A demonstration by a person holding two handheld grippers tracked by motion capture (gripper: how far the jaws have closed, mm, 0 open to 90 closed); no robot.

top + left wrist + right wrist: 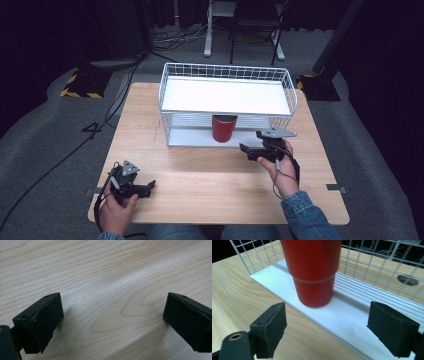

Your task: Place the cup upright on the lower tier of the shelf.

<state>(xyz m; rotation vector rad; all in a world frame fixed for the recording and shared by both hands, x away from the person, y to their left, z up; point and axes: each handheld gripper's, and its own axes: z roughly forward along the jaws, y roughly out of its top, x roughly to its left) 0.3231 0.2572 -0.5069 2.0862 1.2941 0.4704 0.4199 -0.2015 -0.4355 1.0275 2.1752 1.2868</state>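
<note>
Just ahead of the right gripper (325, 326), jaws spread wide: a red plastic cup (313, 270).
It stands upright on the white wire rack's lower shelf (352, 315); the left gripper (112, 322), also spread, holds nothing, well apart from it over the wooden table (100, 270).

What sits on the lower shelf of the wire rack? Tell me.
A red cup stands upright on the lower shelf of the wire rack. The upper shelf hides the shelf's back part.

Bare table (210, 180) is free; the rack's upper shelf (225, 97) overhangs the red cup (223, 128).
</note>
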